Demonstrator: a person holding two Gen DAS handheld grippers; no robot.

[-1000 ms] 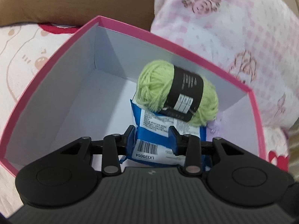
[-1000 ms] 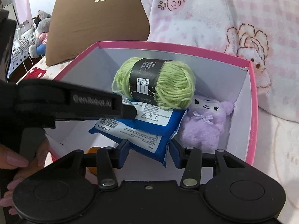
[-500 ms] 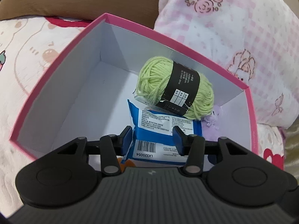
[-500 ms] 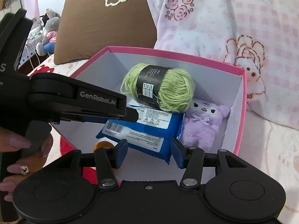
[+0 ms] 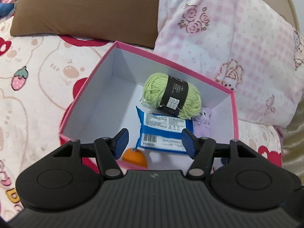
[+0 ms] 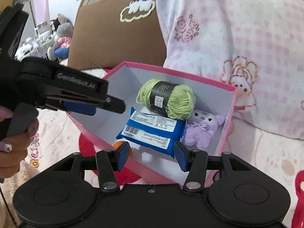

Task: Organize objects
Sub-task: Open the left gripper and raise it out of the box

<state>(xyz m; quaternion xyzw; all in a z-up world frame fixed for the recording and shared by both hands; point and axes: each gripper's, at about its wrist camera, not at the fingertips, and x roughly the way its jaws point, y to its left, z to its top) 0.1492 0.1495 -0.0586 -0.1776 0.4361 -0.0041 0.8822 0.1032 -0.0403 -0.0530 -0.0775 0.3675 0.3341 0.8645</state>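
While the pink box point(image 5: 234, 114) rests on the patterned bedspread point(image 5: 38, 87), it contains a green yarn ball point(image 5: 171, 95) stacked on a blue packet point(image 5: 163, 134), a purple plush toy point(image 6: 201, 129) beside both, and an orange item point(image 5: 134, 154) at the near wall. Left gripper point(image 5: 154, 141): jaws spread, holding nothing, above the near rim. Right gripper point(image 6: 151, 155): jaws spread, holding nothing. A brown pillow point(image 6: 114, 32) and a pink blanket point(image 5: 237, 47) lie behind.

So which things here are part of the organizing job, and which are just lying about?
Part of the job:
pink box
green yarn ball
blue wipes pack
purple plush toy
orange item, partly hidden

Lying about:
brown pillow
pink checked blanket
stuffed toys in the background
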